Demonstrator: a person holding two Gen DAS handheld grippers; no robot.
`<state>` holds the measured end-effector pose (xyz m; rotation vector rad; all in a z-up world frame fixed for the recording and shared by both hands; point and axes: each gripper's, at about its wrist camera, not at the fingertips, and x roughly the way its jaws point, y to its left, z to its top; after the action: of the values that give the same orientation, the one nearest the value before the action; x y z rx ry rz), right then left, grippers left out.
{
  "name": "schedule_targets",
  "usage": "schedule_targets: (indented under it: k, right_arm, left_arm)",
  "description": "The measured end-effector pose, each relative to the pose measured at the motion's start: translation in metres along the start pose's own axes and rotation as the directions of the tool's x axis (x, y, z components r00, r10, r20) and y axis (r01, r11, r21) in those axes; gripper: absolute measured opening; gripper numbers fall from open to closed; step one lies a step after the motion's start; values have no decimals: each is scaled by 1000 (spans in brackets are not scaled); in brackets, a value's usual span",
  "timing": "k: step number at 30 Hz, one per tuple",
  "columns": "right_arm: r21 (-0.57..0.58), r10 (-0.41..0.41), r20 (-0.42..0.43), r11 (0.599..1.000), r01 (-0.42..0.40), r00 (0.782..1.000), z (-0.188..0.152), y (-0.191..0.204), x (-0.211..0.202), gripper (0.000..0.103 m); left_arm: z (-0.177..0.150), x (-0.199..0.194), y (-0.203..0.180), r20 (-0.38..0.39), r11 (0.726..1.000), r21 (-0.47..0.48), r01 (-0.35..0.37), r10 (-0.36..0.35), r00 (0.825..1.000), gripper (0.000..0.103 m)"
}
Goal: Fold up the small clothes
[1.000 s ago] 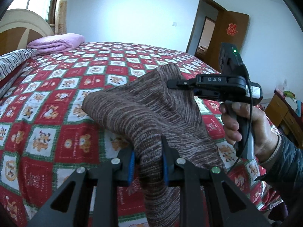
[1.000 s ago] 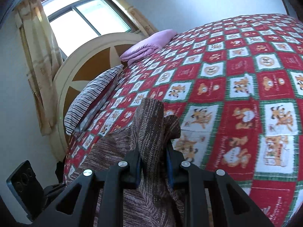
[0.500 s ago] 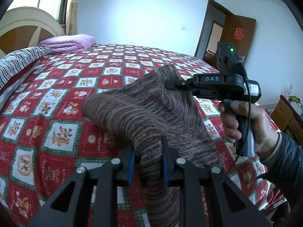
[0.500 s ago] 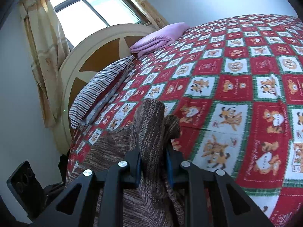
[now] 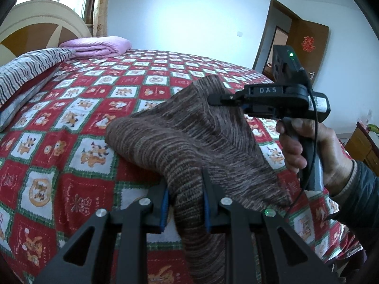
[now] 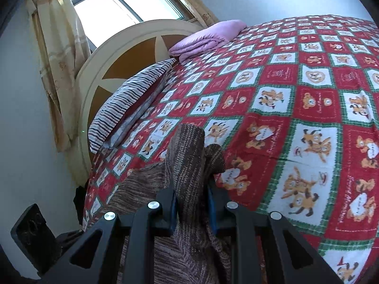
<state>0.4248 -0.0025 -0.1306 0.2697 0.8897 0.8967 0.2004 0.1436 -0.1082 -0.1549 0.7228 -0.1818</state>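
Here the left gripper (image 5: 184, 203) and the right gripper (image 6: 191, 207) each have their jaws clamped on the brown knit cloth (image 5: 189, 137), held above the bed (image 5: 71, 118).

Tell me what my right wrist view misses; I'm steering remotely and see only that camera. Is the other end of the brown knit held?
Observer: Yes. In the left wrist view the left gripper is shut on the knit.
Operator: Can you see my right gripper from outside?
Observer: Yes. The right gripper pinches the knit's upper corner, a hand round its handle.
Operator: Anything beyond the bed on that side?
Observer: An open brown door bearing a red ornament.
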Motion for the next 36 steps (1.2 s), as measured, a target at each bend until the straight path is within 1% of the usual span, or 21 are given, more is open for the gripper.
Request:
schedule_targets:
  k: [7,13,25,32,35,36]
  right_arm:
    - [-18,10,-13,1000,-10,1000,0,10,10,22]
    - [-18,-8,-20,1000,7,1000,1,10,17,22]
    - [23,-29,-28,999,30,999,-2,-5,27,22]
    - [51,-59,-35,997,61,998,-5,-20,33,22]
    - [58,-73,-38,996,75,997,-6,-24,36,22]
    - [58,-80,-41,995,83,996,-7,-26,38,22]
  left_arm:
    - [-4,-3,9,4,1000,-6,-6,6,1000,24]
    - [-11,3,16,-20,1000,-17,-7,7,1000,24]
    - [-23,18,27,-68,999,-31,-15,13,998,24]
    - [-27,25,30,-82,999,-37,-26,23,996,27]
    - [-28,26,28,-80,999,-26,-41,39,996,30]
    - [-28,26,28,-79,999,-25,-42,40,996,33]
